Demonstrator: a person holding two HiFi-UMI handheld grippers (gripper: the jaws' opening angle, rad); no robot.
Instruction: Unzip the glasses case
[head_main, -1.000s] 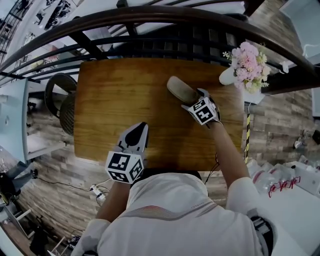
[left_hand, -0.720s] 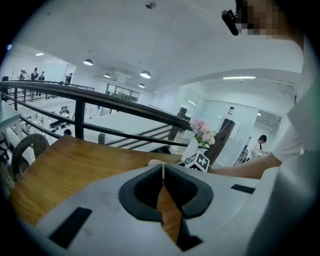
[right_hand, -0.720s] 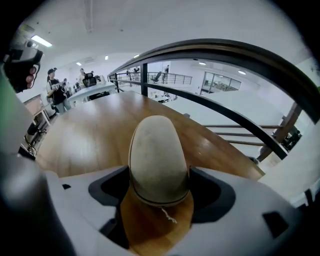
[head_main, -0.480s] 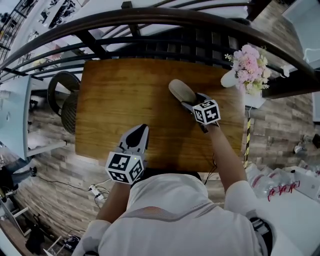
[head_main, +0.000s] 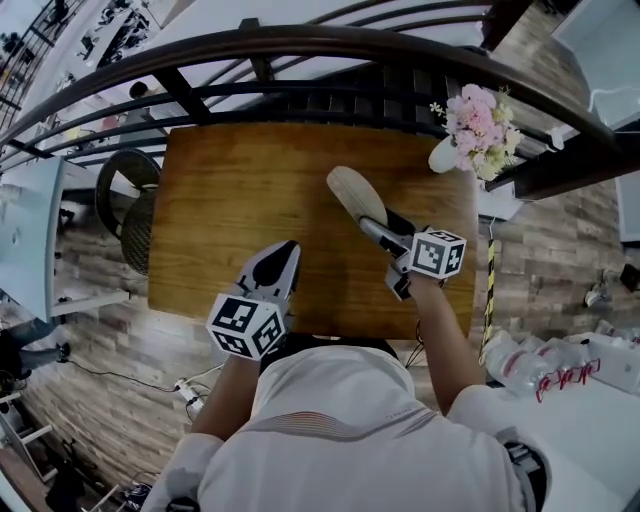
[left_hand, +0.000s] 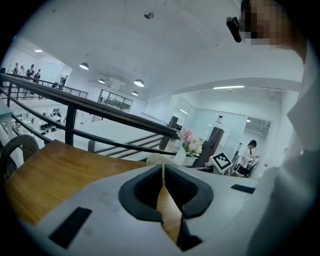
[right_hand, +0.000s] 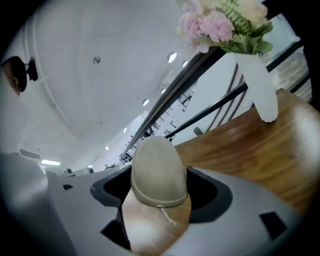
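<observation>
The beige oval glasses case (head_main: 348, 192) hangs a little above the wooden table (head_main: 230, 200), near its right middle. My right gripper (head_main: 383, 231) is shut on the case's near end, and its marker cube (head_main: 437, 253) is turned sideways. In the right gripper view the case (right_hand: 157, 172) fills the gap between the jaws, and a thin zip cord (right_hand: 168, 215) dangles from its near rim. My left gripper (head_main: 279, 262) hovers shut and holding nothing over the table's front edge, to the left of the case. Its closed fingertips (left_hand: 163, 169) point across the table at the case (left_hand: 156, 159).
A white vase of pink flowers (head_main: 472, 130) stands at the table's far right corner. A dark railing (head_main: 330, 45) runs behind the table. A round wicker chair (head_main: 125, 205) sits by the table's left edge. A taped floor post (head_main: 489, 290) stands right of the table.
My right gripper has closed on the case, rolled over and lifted it up and back toward me. The left gripper has shifted only slightly.
</observation>
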